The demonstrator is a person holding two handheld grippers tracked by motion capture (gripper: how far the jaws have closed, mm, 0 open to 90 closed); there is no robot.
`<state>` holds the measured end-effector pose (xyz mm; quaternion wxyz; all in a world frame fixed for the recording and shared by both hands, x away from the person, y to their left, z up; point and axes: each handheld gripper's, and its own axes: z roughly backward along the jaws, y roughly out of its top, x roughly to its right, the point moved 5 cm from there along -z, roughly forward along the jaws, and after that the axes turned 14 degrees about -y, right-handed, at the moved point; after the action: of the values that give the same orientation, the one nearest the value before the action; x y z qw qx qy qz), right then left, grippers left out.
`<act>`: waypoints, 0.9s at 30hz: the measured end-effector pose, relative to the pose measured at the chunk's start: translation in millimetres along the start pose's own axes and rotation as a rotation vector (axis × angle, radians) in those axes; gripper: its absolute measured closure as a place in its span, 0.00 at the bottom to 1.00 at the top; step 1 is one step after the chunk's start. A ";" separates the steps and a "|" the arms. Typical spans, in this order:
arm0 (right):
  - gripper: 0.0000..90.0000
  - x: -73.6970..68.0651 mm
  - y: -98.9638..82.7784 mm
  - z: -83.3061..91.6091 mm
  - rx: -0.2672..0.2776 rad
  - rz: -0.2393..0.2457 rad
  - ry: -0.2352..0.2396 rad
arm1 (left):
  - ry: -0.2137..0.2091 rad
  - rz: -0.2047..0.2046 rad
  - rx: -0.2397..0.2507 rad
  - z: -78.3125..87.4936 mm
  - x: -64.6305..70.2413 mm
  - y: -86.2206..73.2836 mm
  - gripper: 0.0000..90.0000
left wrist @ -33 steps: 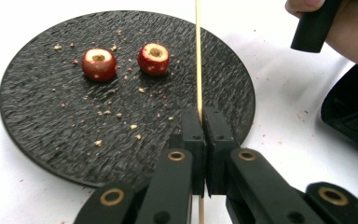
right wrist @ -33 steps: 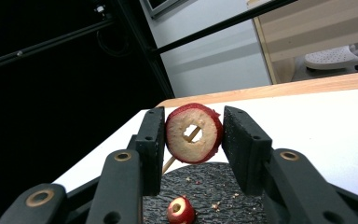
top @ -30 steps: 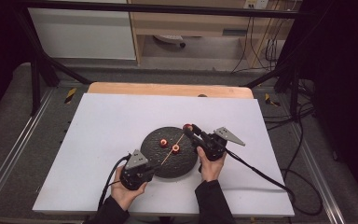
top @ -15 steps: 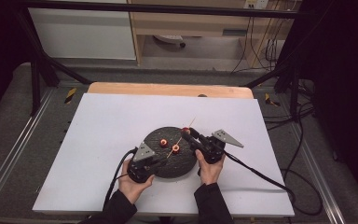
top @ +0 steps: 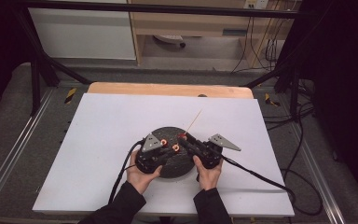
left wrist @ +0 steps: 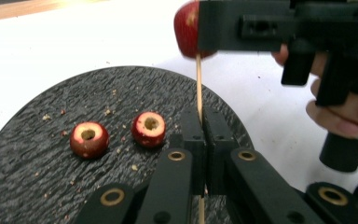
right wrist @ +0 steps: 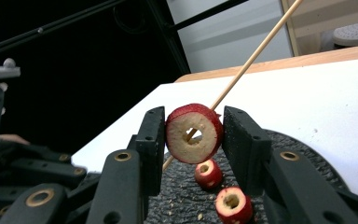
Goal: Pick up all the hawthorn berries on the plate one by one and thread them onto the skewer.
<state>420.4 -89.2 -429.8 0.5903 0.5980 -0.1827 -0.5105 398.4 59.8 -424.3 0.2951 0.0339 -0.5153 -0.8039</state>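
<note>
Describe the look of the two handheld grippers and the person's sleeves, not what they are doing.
Both the left gripper and the right gripper are black, with blocky flat jaws on linkage arms pinned by brass-coloured rings. Each carries a grey three-cornered plate on top and trails a black cable over the white table. The person wears dark long sleeves to the wrists; the hands are bare.

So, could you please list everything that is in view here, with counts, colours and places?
Cored fruit piece held: one, red skin, pale flesh, between the right gripper's jaws, on the skewer.
Cored fruit pieces on plate: two, red, side by side.
Skewer: one, light wood, clamped by the left gripper, passing through the held piece.
Plate: one, round, dark slate, near the table's front.
Table: one, white top, wooden far edge.
Left gripper: black.
Right gripper: black.
Hands: two, dark sleeves.
</note>
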 end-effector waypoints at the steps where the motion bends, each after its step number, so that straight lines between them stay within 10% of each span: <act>1: 0.67 -0.2 -1.1 0.3 -0.003 0.004 0.000 | 0.001 -0.003 -0.001 -1.0 -0.1 0.7 0.98; 11: 0.66 -3.0 -10.2 2.0 -0.052 0.019 0.012 | -0.018 -0.012 -0.014 -2.0 -1.4 -3.2 0.98; 27: 0.25 12.6 7.6 11.3 -0.148 0.136 -0.033 | -0.021 -0.037 -0.052 35.8 -11.8 -28.6 0.98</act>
<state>419.2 -107.2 -425.6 0.6631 0.5305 -0.1945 -0.4909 382.7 103.2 -434.8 0.2754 0.0275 -0.4967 -0.8226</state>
